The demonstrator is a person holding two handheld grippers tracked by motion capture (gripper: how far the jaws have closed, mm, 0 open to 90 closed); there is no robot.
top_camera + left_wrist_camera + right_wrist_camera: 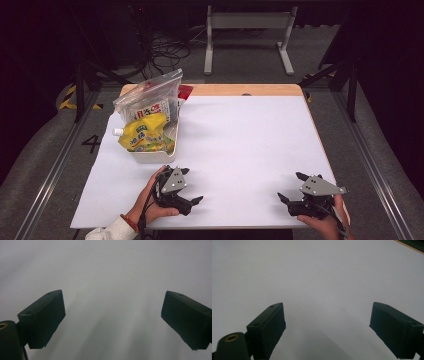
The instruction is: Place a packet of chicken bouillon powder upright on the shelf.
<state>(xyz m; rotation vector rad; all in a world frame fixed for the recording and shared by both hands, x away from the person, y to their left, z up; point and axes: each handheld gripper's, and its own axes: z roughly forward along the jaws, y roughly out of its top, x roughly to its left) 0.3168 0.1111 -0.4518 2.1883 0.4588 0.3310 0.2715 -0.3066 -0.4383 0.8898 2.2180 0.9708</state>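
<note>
Both hand-held grippers point(191, 185) point(293, 186) wide open, empty

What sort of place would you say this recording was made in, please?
Probably a lab or studio set up for recording handling tasks, not a home. A white-covered table stands in a dark room, floor cables lie behind it, and a person holds a left gripper and right gripper.

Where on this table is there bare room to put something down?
Most of the white table top is bare, from the white tray across to the right edge, and between the left hand-held gripper and right hand-held gripper. The far left corner is crowded with the tray's yellow pouch and clear bag.
</note>
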